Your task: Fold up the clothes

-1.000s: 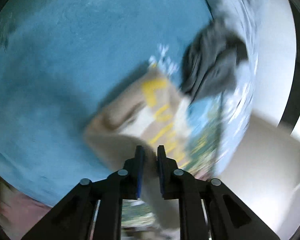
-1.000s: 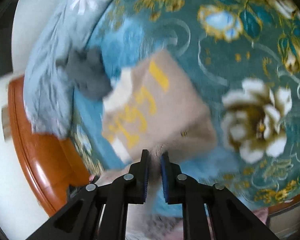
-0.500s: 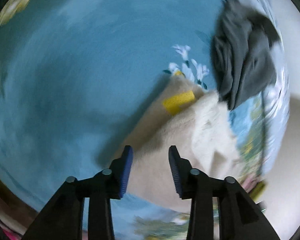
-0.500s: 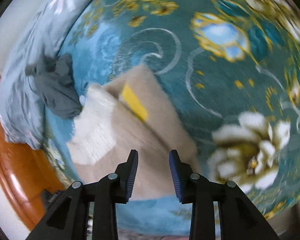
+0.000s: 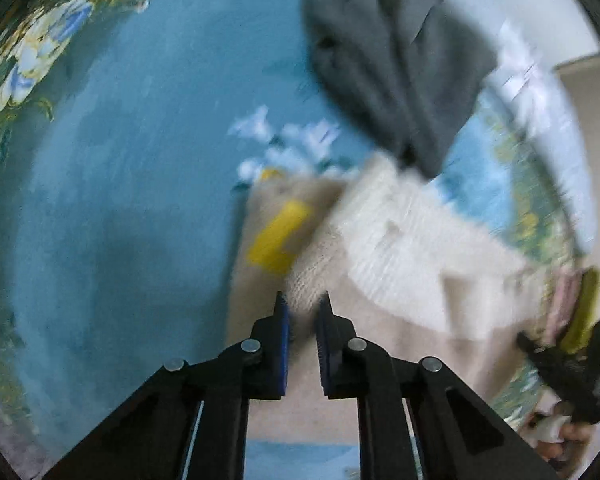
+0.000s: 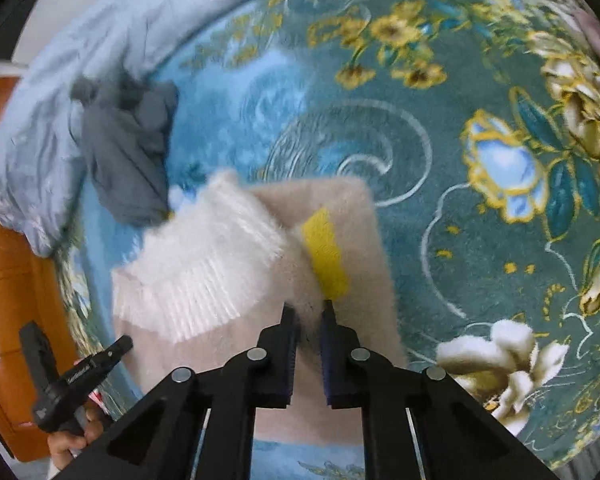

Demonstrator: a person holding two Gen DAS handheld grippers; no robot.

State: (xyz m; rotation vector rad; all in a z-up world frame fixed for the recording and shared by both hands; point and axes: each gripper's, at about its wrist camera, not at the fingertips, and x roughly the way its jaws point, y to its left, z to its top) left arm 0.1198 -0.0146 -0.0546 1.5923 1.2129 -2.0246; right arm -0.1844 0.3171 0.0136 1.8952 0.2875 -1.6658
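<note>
Left wrist view: left gripper (image 5: 302, 312) narrowed from wide open half a second ago, small gap left, sweater (image 5: 400, 240) fuzz between tips, grip uncertain. Right gripper (image 6: 308, 314) likewise. Sweater folded just ahead on bedspread (image 6: 440, 128); gray garment (image 6: 128, 152) beyond-left. Next fold starting.

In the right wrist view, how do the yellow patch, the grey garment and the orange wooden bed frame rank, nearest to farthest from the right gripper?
From the right gripper:
1. Yellow patch, just ahead on the beige sweater.
2. Grey garment, upper left, crumpled.
3. Orange wooden bed frame, far left edge.
</note>
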